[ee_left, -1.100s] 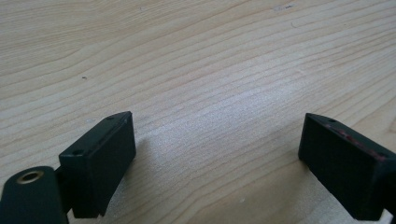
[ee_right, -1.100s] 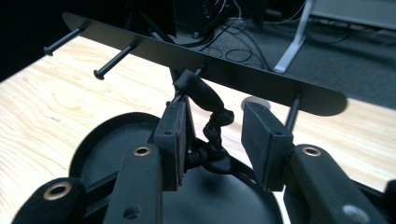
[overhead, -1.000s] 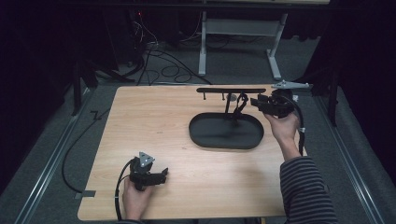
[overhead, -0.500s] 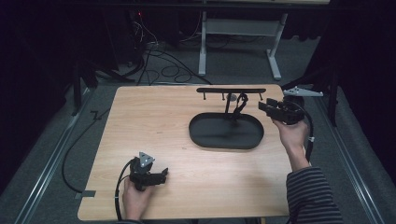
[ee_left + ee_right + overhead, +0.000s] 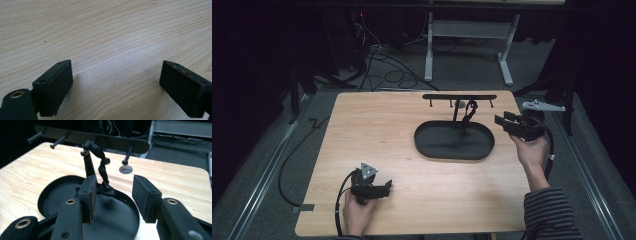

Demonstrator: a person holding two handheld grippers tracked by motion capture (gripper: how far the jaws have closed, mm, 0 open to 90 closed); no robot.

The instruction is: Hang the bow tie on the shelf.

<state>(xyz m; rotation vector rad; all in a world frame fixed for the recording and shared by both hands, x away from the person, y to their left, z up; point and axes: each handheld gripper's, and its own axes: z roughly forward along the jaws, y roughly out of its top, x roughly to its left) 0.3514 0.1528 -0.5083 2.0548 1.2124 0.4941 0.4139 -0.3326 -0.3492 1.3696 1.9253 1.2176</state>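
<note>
A black stand rises from an oval black tray [image 5: 432,145] right of the table's middle. Its top bar [image 5: 459,96] carries several pegs, and a knotted black strap [image 5: 470,111] hangs from one. In the right gripper view the strap [image 5: 103,163] dangles from the bar [image 5: 105,139] down to the tray [image 5: 50,200]. My right gripper [image 5: 500,121] is just right of the tray and points left at the stand. Its jaws have just been opening and nothing is between them; it is open [image 5: 113,192]. My left gripper [image 5: 386,188] rests open near the front left, over bare wood [image 5: 115,82].
The wooden table [image 5: 377,130] has a round cable hole [image 5: 125,169] behind the stand. Beyond the far edge are a desk frame [image 5: 429,45] and loose cables [image 5: 377,55] on the floor. The table's right edge lies under my right hand.
My right gripper has drawn back to the right, away from the strap and stand, and its jaws stand wider. The left gripper has not moved.
</note>
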